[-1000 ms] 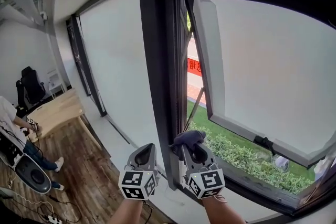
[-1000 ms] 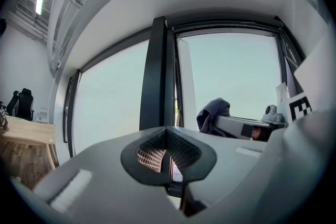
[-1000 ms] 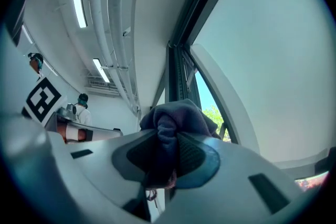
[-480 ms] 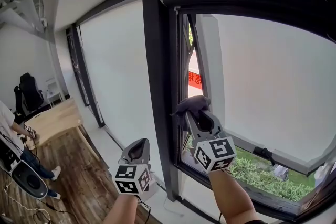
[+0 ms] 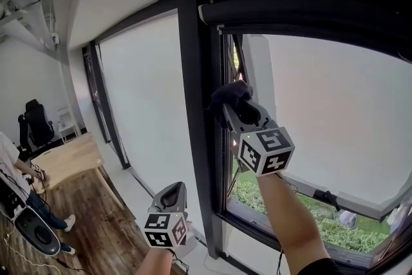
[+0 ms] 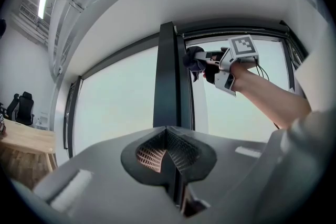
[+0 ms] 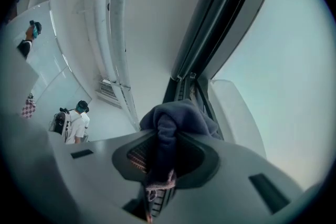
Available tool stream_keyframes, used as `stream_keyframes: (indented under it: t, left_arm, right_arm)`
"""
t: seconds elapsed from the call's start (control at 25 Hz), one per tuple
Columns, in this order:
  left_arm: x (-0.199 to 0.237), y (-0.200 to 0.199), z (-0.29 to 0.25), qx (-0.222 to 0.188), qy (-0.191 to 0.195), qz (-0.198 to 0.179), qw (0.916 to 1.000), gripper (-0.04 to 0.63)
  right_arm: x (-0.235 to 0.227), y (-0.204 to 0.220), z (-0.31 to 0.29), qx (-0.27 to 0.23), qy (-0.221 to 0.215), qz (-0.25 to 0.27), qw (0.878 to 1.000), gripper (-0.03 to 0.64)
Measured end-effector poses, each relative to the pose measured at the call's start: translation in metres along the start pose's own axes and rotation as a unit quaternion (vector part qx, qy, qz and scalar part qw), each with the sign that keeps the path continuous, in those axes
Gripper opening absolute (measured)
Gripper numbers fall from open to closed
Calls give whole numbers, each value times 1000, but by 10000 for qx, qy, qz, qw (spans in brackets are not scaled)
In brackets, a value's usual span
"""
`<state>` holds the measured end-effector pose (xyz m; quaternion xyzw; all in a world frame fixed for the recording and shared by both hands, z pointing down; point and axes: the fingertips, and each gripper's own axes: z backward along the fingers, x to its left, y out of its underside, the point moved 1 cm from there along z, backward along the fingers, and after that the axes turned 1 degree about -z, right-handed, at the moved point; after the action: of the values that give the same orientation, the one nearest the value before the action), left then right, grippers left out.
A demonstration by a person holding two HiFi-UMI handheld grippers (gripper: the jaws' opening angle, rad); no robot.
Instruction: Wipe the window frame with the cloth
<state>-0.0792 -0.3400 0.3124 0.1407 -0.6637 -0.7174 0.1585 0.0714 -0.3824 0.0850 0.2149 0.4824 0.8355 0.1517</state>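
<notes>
A dark grey cloth (image 5: pixel 230 96) is bunched in my right gripper (image 5: pixel 233 104), which is shut on it. The cloth presses against the black vertical window frame (image 5: pixel 195 106) at the edge of the opened sash, high up. In the right gripper view the cloth (image 7: pixel 176 120) bulges out between the jaws, with the frame's channel (image 7: pixel 186 86) running up just beyond it. My left gripper (image 5: pixel 172 194) hangs low, left of the frame, shut and holding nothing. From the left gripper view the frame (image 6: pixel 167 76) rises straight ahead, and the right gripper with the cloth (image 6: pixel 195 59) shows beside it.
The open sash (image 5: pixel 257 93) tilts outward right of the frame, with hedge and grass (image 5: pixel 283 206) below outside. A large fixed pane (image 5: pixel 141 100) lies left. A wooden desk (image 5: pixel 64 154) and a seated person (image 5: pixel 9 158) are at the far left.
My right gripper has slid the cloth up the frame, from near the sill to well above mid-height. The left gripper stayed low and dropped slightly in view.
</notes>
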Motion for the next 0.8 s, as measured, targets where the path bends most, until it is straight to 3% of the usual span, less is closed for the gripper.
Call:
stream_keyframes:
  t: [0.24,0.48,0.8]
  left_arm:
    - [14,-1,3,-23,-85,26,10000,8]
    - [16,5,1,37,-39,68,10000,8]
    - [17,16,3,131,16,94,9999,8]
  right_arm:
    - [-20,-20,-21,-35,83,-64,9999,84]
    - [-14,-5,-36,256,18,78,9996,81]
    - [-14,7,-31,288,-119,-211,9993,78]
